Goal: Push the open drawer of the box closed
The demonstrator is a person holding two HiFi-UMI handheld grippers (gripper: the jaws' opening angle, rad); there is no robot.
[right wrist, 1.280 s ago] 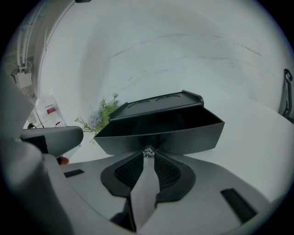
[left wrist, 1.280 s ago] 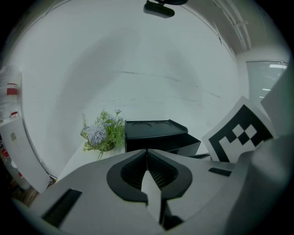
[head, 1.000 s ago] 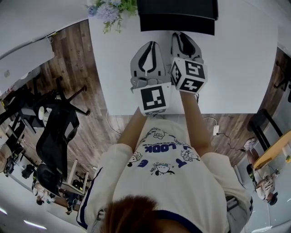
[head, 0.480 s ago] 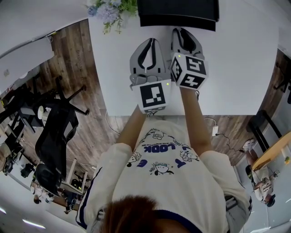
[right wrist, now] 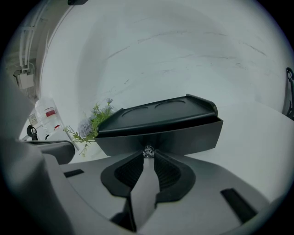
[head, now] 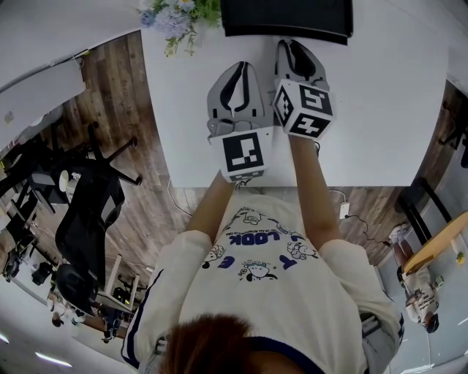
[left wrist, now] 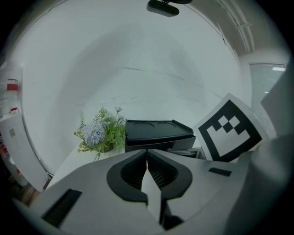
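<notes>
The black box (head: 285, 16) stands at the table's far edge, and its drawer (right wrist: 183, 135) juts out a little below the lid. A small clear knob (right wrist: 148, 151) sits on the drawer front. My right gripper (right wrist: 148, 156) is shut, its tips against the drawer front just under the knob; the head view shows the right gripper (head: 291, 45) meeting the box. Left of it, my left gripper (head: 238, 67) is also shut, holds nothing and stays short of the box (left wrist: 156, 133). The left gripper (left wrist: 147, 152) has the right gripper's marker cube beside it.
A pot of flowers (head: 179, 14) stands left of the box, close to the left gripper's line. The white table (head: 380, 109) stretches to the right. Its near edge is by the person's body. A black office chair (head: 91, 212) stands on the wooden floor at the left.
Both grippers have moved a little forward toward the box. The drawer front has slid further in under the lid.
</notes>
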